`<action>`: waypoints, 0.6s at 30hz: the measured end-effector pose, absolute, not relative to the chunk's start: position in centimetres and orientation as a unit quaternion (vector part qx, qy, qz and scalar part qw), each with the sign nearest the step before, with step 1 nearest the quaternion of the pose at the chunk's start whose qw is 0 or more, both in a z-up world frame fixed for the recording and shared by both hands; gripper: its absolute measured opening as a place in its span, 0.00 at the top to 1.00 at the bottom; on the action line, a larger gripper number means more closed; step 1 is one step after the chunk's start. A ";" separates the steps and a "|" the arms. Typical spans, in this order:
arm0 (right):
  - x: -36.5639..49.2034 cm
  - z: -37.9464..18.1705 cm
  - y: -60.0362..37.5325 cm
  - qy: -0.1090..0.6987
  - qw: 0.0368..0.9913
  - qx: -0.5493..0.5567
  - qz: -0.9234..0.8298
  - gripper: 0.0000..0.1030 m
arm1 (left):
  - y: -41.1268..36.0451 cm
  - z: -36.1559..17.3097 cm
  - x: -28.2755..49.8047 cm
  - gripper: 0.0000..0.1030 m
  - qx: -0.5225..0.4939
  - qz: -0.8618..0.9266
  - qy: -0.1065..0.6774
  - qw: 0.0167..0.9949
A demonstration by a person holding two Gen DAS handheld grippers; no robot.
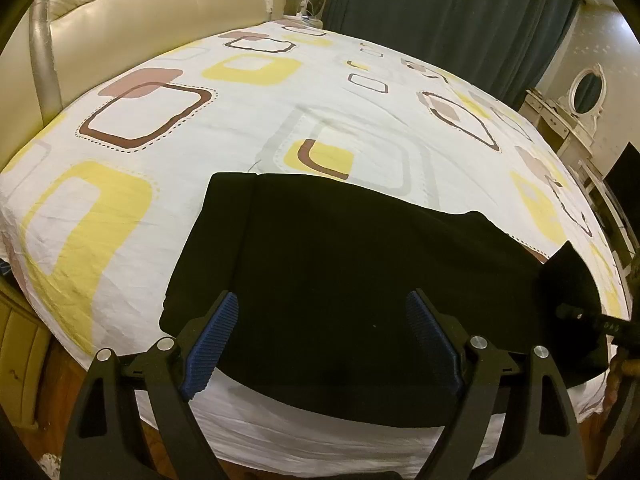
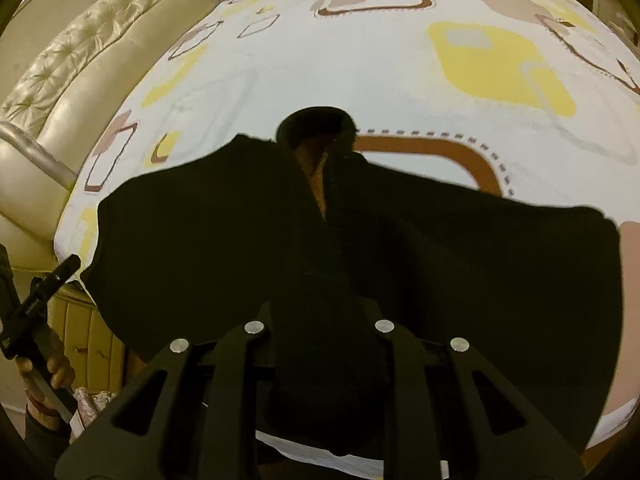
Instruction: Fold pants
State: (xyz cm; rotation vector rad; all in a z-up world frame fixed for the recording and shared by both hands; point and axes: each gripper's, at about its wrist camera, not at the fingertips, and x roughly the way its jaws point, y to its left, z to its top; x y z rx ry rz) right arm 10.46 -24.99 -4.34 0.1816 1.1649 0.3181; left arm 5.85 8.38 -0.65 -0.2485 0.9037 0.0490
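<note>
Gripping a bunched-up part of the black pants, the right gripper has its jaws close together w/ dark cloth wadded between them; fingertips are buried in the fabric in the right wrist view, so the pads themselves can't be seen. Cloth drapes off both sides of the tool, and an opening in the fabric sticks up just past it, showing a brownish lining. Left gripper is the opposite: jaws spread wide, blue ribbed pads bare, nothing between them but the pants lying underneath; whether the tips touch the cloth can't be told. Only the left wrist view shows the pants' flat part: a dark slab on the near part of the bed, straight far edge, a fold seam running near-to-far along its left side, long axis roughly left-right across the frame, right end rising toward the right gripper at the frame edge. Only the right wrist view shows the lifted bunch, plus a hand low at left holding the other tool's handle. Bed sheet is white w/ yellow and brown rounded squares. Cream padded headboard sits far left in both views; teal curtain and a white dresser w/ oval mirror appear in the left wrist view only.
</note>
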 end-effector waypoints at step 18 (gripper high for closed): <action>7.8 -4.8 -23.4 0.538 0.796 0.161 0.225 0.57 | 8.6 -1.2 5.8 0.18 -0.124 0.027 0.441 0.888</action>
